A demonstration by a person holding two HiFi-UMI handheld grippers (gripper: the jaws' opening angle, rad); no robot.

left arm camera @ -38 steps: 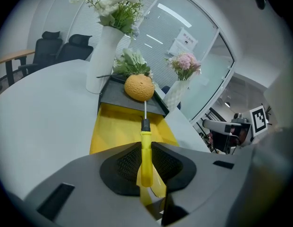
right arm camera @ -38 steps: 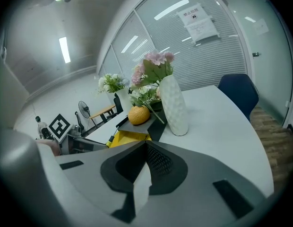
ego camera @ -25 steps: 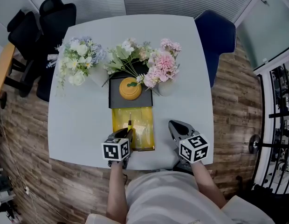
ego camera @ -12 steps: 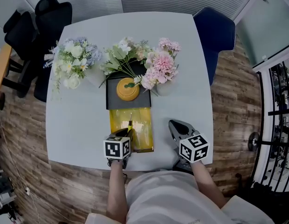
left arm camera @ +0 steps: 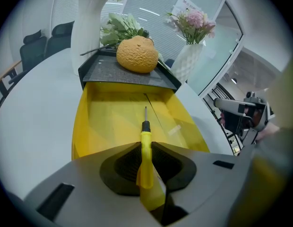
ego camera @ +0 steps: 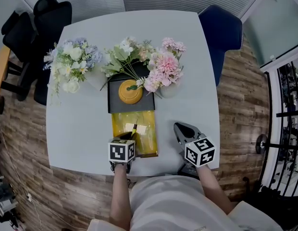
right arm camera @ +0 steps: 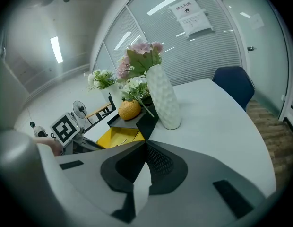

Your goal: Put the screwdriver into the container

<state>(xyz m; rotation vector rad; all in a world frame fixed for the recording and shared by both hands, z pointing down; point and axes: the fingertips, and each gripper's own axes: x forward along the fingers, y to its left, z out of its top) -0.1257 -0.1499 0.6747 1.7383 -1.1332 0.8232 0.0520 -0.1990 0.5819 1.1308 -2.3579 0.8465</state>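
A yellow-handled screwdriver (left arm camera: 145, 148) is clamped between the jaws of my left gripper (left arm camera: 146, 144), its metal tip pointing forward. It hangs over the near end of the open yellow container (left arm camera: 108, 119). In the head view the screwdriver (ego camera: 134, 128) sticks out of the left gripper (ego camera: 130, 137) above the yellow container (ego camera: 145, 139). My right gripper (ego camera: 180, 129) rests near the table's front edge, to the right of the container, apart from it. In the right gripper view the right gripper (right arm camera: 145, 145) has its jaws together with nothing between them.
Behind the container a black tray (ego camera: 116, 105) carries an orange gourd-shaped object (ego camera: 130, 91). Three bunches of flowers in white vases (right arm camera: 163, 98) stand across the back. A blue chair (ego camera: 221, 32) and black chairs (ego camera: 43, 18) ring the white table (ego camera: 77, 129).
My left gripper has edged slightly forward over the container with the screwdriver still in it. The right gripper has stayed where it was.
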